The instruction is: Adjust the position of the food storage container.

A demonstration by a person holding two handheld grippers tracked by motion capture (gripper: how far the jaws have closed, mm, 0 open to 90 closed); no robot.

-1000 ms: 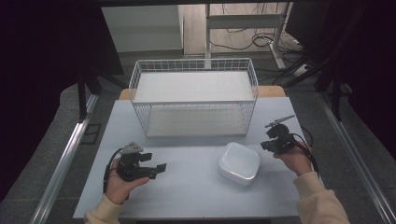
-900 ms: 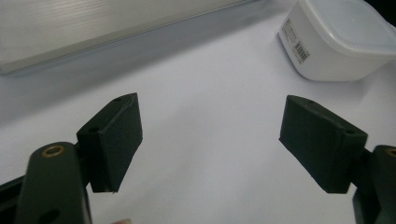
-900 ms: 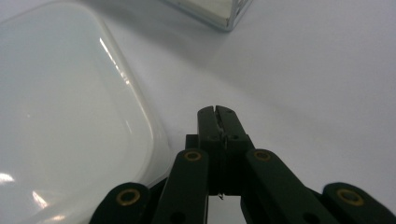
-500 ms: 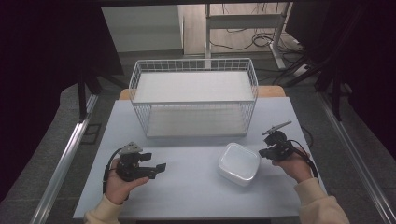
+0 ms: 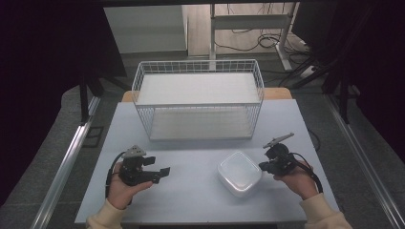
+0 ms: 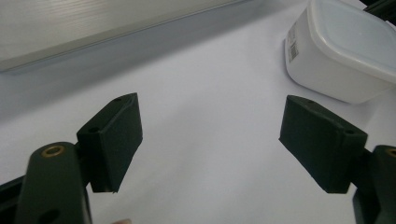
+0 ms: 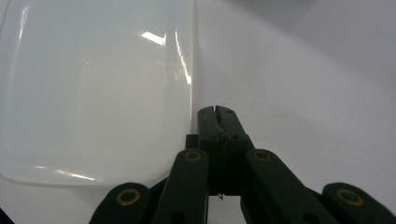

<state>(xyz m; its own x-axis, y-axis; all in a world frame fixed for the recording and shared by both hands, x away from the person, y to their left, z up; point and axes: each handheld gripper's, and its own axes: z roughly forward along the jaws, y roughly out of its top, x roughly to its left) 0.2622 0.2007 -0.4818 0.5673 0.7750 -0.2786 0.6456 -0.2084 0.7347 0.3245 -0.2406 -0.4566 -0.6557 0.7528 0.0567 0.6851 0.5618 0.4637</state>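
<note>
White lidded tub (image 6: 348,51) shows a barcode label beyond the splayed left gripper (image 6: 210,140); right gripper (image 7: 218,112) is closed beside it.

Left gripper (image 5: 162,172): black body, topped by a grey three-cornered plate, with a black cable looping off behind its handle. Its two jaws are black blocks, each carrying small recessed holes; the links beneath them hold brass-coloured bushings. Right gripper (image 5: 261,165): the same black build, grey plate above, black cable trailing behind. Brass-ringed pivots mark its four link arms. Both wrists wear cream knit cuffs.
</note>
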